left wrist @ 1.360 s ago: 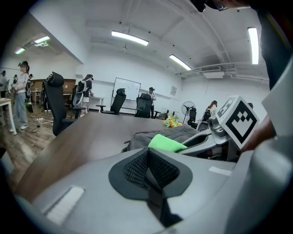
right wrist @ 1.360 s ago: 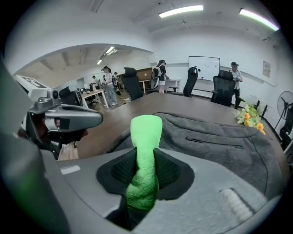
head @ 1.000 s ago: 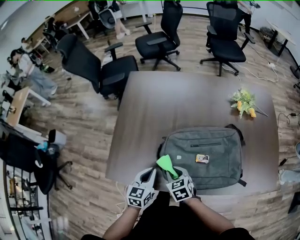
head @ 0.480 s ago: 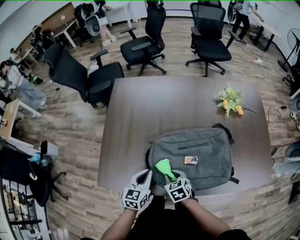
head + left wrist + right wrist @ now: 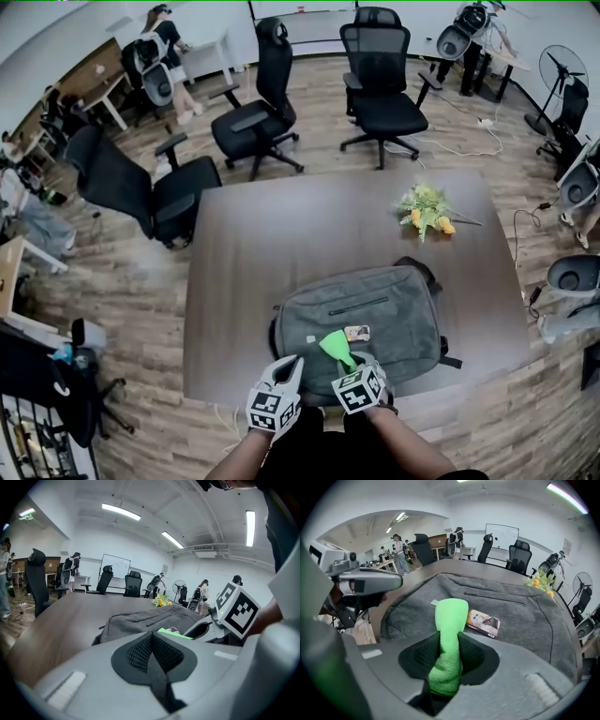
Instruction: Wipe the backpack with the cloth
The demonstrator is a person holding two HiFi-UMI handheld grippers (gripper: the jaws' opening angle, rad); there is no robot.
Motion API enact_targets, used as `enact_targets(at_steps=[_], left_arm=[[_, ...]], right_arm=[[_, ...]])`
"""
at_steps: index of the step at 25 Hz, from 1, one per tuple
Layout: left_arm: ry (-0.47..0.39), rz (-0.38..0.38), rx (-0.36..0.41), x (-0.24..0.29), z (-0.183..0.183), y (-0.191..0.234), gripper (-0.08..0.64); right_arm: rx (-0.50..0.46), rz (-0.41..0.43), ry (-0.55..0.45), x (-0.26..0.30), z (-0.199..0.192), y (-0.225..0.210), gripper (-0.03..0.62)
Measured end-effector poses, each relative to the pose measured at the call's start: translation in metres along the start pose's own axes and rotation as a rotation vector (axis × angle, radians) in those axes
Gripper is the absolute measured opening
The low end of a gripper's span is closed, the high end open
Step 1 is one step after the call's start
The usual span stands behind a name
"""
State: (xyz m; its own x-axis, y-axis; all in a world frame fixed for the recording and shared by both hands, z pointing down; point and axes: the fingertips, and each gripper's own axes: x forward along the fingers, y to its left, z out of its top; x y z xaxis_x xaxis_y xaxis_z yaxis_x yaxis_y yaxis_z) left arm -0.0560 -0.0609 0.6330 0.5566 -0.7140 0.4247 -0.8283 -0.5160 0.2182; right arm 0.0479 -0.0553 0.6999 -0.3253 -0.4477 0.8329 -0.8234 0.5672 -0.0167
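A grey backpack [image 5: 384, 309] [image 5: 520, 611] [image 5: 136, 620] lies flat on the brown table [image 5: 272, 244], near its front edge. My right gripper [image 5: 349, 366] [image 5: 449, 660] is shut on a bright green cloth [image 5: 335, 347] [image 5: 450, 630]. The cloth sticks up out of the jaws over the backpack's near edge, just short of a small printed card [image 5: 356, 332] [image 5: 483, 622] lying on the bag. My left gripper [image 5: 291, 366] [image 5: 152, 651] hovers beside it at the bag's near left corner, pads pressed together on nothing.
A bunch of artificial flowers [image 5: 424, 208] [image 5: 541, 582] lies on the table beyond the backpack. Black office chairs [image 5: 258, 117] stand around the far side and left of the table. People stand at desks along the back of the room.
The head view has swung, so table and backpack sit lower and further left in it. Both grippers hold their place at the bag's near edge; the cloth stays in the right gripper.
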Motion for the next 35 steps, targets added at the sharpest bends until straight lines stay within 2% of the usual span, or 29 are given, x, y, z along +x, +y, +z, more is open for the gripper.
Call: enact_targets(at_steps=[8, 21, 35], left_arm=[[0.003, -0.057, 0.038, 0.018, 0.010, -0.019, 0.020], [-0.001, -0.130, 0.073, 0.050, 0.024, -0.044, 0.020], [-0.007, -0.164, 0.093, 0.066, 0.035, -0.053, 0.020]], right_arm=[[0.020, -0.080, -0.009, -0.012, -0.007, -0.027, 0.109], [0.103, -0.331, -0.005, -0.054, -0.029, -0.138, 0.109], [0.118, -0.455, -0.004, -0.088, -0.036, -0.196, 0.109]])
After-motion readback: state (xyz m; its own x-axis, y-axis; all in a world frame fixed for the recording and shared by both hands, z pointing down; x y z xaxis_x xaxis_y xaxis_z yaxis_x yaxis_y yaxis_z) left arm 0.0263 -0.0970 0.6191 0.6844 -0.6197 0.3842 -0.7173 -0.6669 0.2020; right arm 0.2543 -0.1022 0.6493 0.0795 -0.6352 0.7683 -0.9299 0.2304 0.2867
